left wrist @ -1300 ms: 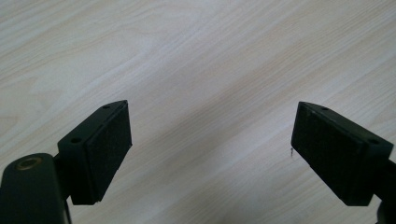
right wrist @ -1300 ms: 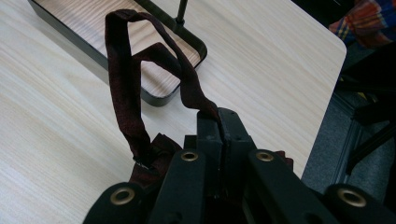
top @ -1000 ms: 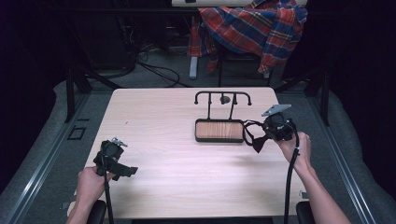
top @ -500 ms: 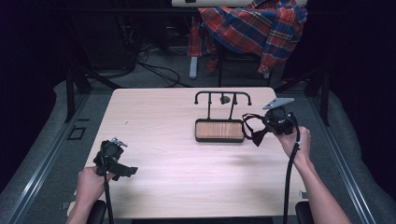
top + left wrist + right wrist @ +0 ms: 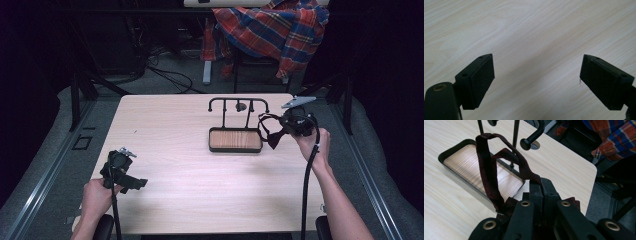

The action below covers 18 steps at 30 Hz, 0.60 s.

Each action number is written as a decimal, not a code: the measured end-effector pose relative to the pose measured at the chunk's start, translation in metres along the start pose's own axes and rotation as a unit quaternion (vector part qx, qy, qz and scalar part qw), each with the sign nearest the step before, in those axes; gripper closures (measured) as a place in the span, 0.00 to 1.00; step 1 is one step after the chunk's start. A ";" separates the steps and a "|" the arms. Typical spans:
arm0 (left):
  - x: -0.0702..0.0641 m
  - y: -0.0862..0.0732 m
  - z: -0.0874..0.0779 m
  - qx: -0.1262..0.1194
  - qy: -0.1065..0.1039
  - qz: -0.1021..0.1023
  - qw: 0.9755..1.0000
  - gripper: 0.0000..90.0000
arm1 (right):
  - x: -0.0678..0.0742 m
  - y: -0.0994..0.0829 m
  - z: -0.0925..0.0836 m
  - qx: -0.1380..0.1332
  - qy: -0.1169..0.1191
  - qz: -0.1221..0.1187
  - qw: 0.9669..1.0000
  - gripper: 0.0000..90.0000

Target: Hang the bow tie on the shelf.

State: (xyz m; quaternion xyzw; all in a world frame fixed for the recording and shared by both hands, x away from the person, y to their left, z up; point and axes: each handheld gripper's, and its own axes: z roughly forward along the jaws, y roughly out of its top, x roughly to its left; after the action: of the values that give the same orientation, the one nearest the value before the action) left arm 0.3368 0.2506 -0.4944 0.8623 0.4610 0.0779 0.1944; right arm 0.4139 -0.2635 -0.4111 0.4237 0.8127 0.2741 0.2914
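Counter (image 5: 175, 130) of pale wood takes up the middle of the high view, with dark floor and cables beyond its far edge. Above it, at the top centre and right of that frame, a red and blue checked cloth (image 5: 275, 30) hangs over a seat.

On the counter, right of centre, stands a rack (image 5: 235, 140): a shallow dark tray with a wood-grain floor, two thin black posts rising from its back edge and a curved top bar with knobbed ends. In the right gripper view the tray sits at the upper left and one knobbed hook curls down at the top centre.

At the right of the high view the right hand-held gripper (image 5: 274, 136) is lifted clear of the counter, just beside the right end of the tray. Its jaws are clamped tight on a dark maroon strap (image 5: 491, 170), pinched near the bottom centre of the right gripper view, and a loop of the strap stands up in front of the tray and posts.

At the lower left of the high view the left hand-held gripper (image 5: 131, 180) sits low over bare counter, well apart from the rack. Its jaws stand wide apart, with nothing but wood grain between the pads (image 5: 482, 77).
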 end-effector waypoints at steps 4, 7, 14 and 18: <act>0.000 0.000 0.000 0.000 0.000 0.000 1.000 0.14 | -0.005 0.003 0.000 -0.006 0.001 0.009 1.000 0.98; 0.000 0.000 0.000 0.001 0.001 0.000 1.000 0.14 | -0.008 0.005 0.000 -0.012 0.000 0.016 1.000 0.98; 0.000 0.000 0.000 0.001 0.001 0.000 1.000 0.14 | -0.013 0.014 0.001 -0.021 -0.001 0.029 0.999 0.98; 0.000 0.000 0.000 0.001 0.001 0.000 1.000 0.14 | -0.014 0.018 0.006 -0.022 0.000 0.037 0.999 0.98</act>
State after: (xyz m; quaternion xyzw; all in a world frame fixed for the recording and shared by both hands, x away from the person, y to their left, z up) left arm 0.3371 0.2507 -0.4948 0.8625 0.4613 0.0785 0.1925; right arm 0.4342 -0.2652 -0.3991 0.4469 0.7903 0.3021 0.2905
